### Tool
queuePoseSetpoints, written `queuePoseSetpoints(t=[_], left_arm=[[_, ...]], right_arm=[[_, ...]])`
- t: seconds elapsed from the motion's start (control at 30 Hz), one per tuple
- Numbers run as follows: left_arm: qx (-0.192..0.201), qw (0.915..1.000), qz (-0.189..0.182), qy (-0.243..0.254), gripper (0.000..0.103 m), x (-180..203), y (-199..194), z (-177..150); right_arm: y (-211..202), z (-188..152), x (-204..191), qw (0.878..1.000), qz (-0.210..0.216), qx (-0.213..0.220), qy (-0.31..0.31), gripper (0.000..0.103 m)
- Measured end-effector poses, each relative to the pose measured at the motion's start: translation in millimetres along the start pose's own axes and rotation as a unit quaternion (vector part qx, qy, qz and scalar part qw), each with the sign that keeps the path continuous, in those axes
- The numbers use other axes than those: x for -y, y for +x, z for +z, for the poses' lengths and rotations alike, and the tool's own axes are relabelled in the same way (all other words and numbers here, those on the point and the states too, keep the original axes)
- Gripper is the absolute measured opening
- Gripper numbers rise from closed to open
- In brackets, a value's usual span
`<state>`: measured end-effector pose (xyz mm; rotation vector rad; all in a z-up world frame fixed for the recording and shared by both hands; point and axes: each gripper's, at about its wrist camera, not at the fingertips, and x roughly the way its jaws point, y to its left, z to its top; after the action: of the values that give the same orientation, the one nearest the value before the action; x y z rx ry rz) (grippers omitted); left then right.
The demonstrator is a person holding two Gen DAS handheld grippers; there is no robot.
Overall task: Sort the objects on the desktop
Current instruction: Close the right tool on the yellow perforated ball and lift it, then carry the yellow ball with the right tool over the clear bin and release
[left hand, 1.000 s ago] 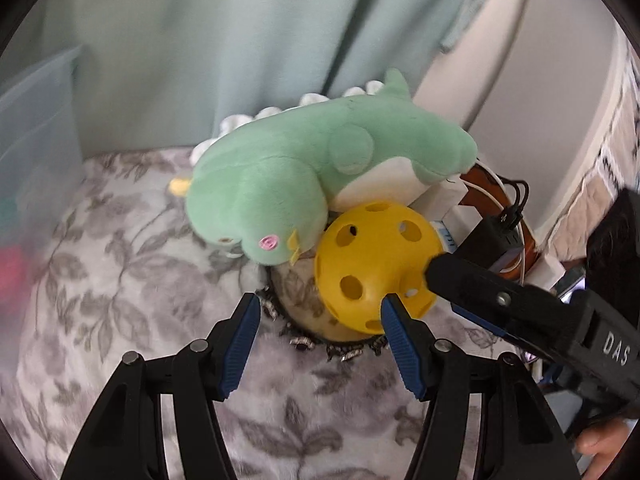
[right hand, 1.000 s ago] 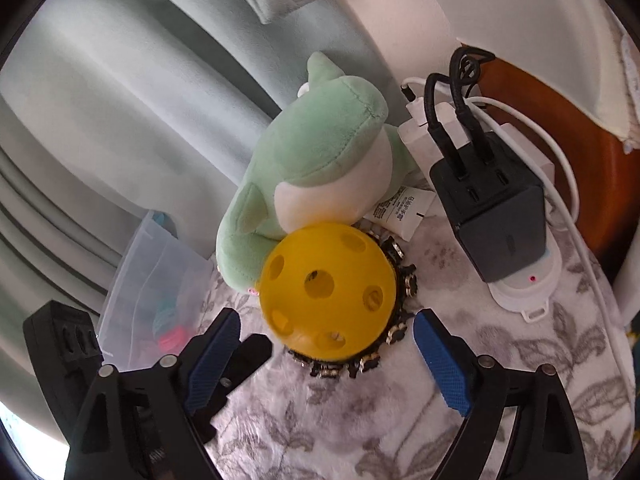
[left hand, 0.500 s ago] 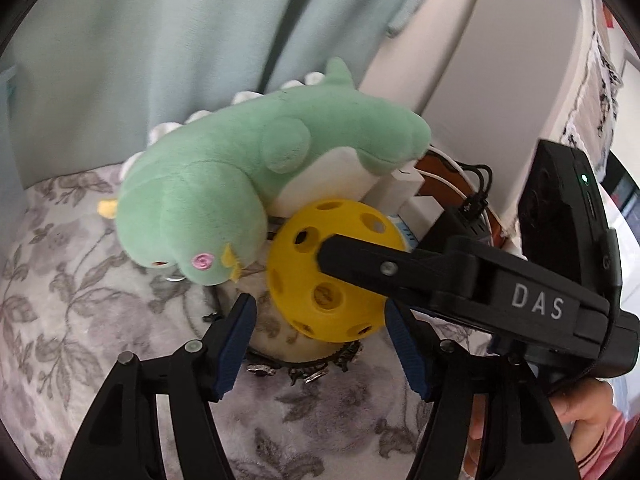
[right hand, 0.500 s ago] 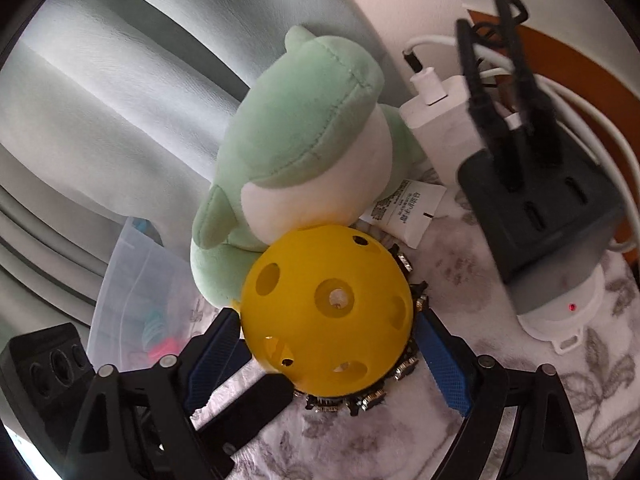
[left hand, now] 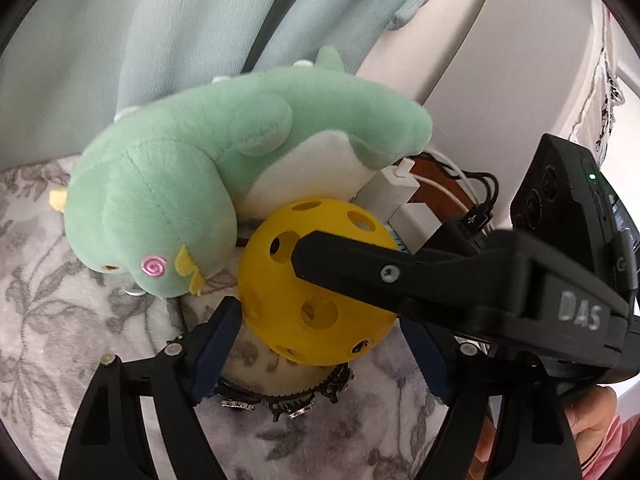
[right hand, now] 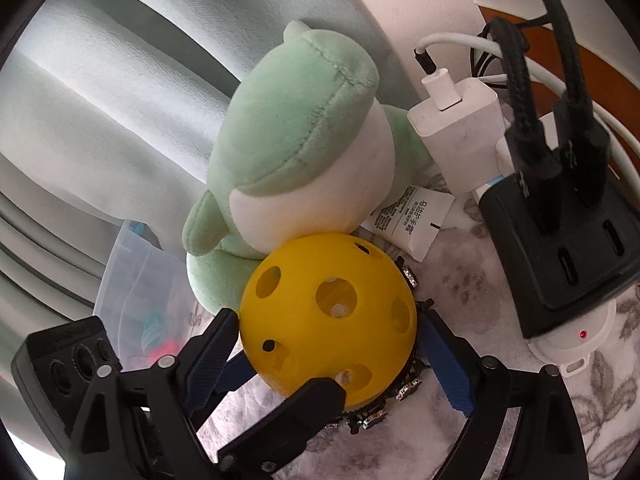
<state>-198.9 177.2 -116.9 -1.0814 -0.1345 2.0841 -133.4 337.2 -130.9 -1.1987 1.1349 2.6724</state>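
Note:
A yellow holed ball (left hand: 304,312) rests on a dark beaded bracelet (left hand: 288,400) on the floral cloth, against a green plush dinosaur (left hand: 192,184). My left gripper (left hand: 324,340) is open, its blue pads on either side of the ball. My right gripper (right hand: 332,344) is open too, and its pads flank the same ball (right hand: 328,320) from the other side. The right gripper's black finger (left hand: 400,276) crosses in front of the ball in the left wrist view. The plush (right hand: 304,152) leans over the ball.
A black charger block (right hand: 560,232) and a white adapter (right hand: 460,132) with cables sit on a power strip at the right. A clear plastic bin (right hand: 140,288) stands at the left. Pale green curtain (left hand: 160,40) hangs behind. A white tag (right hand: 412,220) lies by the plush.
Both grippers have moved in toward the ball and now straddle it. The right gripper's finger reaches further across the ball in the left wrist view.

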Motion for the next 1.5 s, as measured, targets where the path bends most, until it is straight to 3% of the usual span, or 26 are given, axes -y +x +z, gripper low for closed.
queuePoseSetpoints(t=[0.33, 0.6, 0.9, 1.13, 1.5], left_arm=[[0.005, 0.9999, -0.001, -0.009, 0.083, 12, -9, -12], [0.029, 0.9994, -0.015, -0.011, 0.083, 30, -49, -30], [0.082, 0.9962, -0.025, -0.016, 0.083, 20, -127, -29], [0.141, 0.9887, -0.03, -0.042, 0.083, -1, -193, -36], [0.217, 0.9738, 0.034, -0.059, 0.083, -49, -287, -53]], right_arm=[[-5, -7, -6, 1.0, 0.001, 0.003, 0.007, 0.092], [-29, -23, -32, 1.0, -0.006, 0.01, -0.013, 0.092], [-54, -43, -106, 0.997, -0.006, 0.027, -0.075, 0.092], [-80, -74, -167, 0.991, 0.023, 0.028, -0.128, 0.092], [-58, -103, -274, 0.975, 0.087, 0.005, -0.206, 0.092]])
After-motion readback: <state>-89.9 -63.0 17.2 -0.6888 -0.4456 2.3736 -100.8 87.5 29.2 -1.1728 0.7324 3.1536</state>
